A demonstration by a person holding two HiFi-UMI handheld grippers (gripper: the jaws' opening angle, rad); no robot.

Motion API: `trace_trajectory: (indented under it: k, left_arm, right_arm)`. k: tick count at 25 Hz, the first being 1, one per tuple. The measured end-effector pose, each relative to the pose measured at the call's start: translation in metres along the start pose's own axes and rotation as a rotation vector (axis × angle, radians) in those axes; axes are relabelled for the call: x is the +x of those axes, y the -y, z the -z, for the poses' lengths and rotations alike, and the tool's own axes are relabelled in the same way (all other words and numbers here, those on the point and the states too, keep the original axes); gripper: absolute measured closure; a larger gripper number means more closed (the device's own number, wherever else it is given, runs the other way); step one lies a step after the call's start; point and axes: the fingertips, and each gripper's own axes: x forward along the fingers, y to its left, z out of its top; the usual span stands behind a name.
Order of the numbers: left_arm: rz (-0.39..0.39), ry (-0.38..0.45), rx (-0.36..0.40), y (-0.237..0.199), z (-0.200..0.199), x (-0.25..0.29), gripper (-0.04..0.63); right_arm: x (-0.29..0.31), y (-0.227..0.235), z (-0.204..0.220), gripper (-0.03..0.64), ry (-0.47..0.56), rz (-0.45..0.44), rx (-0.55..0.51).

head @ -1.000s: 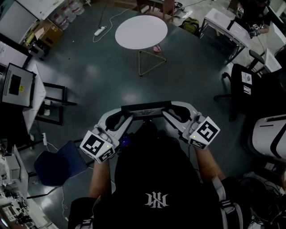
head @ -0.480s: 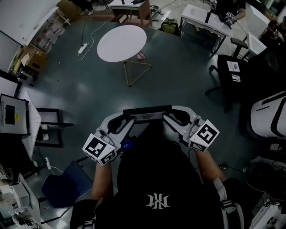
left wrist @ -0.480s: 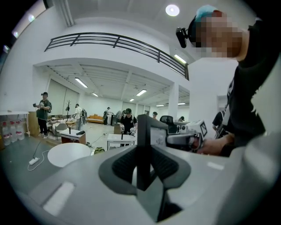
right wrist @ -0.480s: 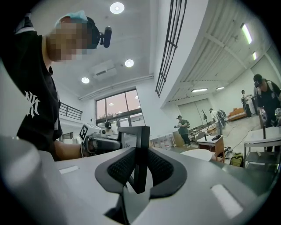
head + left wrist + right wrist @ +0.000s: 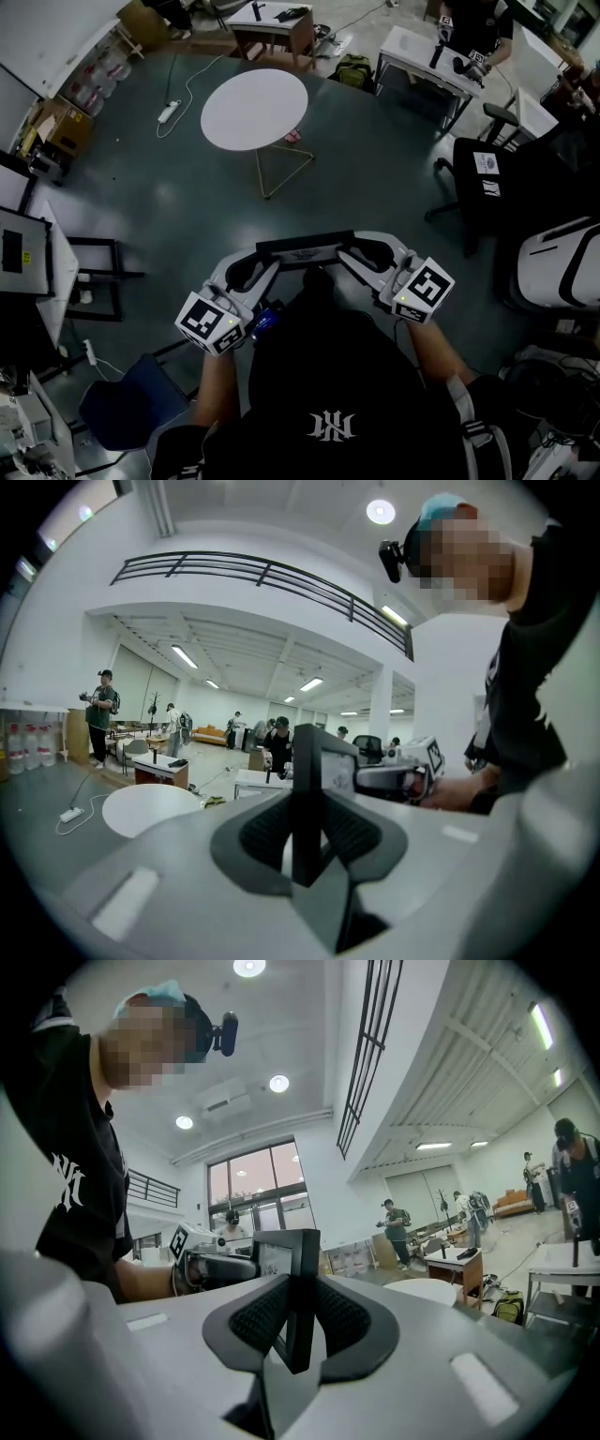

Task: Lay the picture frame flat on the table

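Since a second ago, the round white tabletop (image 5: 254, 108) is sitting further left and lower in the head view. There, the picture frame (image 5: 305, 246) is hanging in the air in front of the person's chest, well apart from the tabletop. The left claw (image 5: 265, 255) is holding its left end and the right claw (image 5: 349, 251) is holding its right end.

In the left gripper view, the left claw (image 5: 302, 832) is squeezing the upright frame's edge (image 5: 302, 771) between its black pads.

In the right gripper view, the right claw (image 5: 298, 1321) is squeezing the other edge (image 5: 300, 1269) the same way, with the tabletop (image 5: 427, 1290) showing far behind.
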Motion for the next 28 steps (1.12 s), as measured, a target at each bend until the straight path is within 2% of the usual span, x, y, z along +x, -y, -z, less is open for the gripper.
trace_trajectory:
  k: [8, 20, 28]
  left_arm:
    - [-0.063, 0.038, -0.053, -0.083, -0.008, 0.016, 0.503]
    - [-0.007, 0.060, -0.081, -0.189, -0.043, 0.097, 0.502]
    - [0.016, 0.082, -0.069, -0.249, -0.076, 0.137, 0.502]
  right_arm:
    - [0.076, 0.051, -0.016, 0.549, -0.030, -0.064, -0.028]
    - [0.142, 0.158, -0.052, 0.552, -0.078, -0.026, -0.032]
    - [0.182, 0.215, -0.083, 0.554, -0.050, 0.000, -0.039]
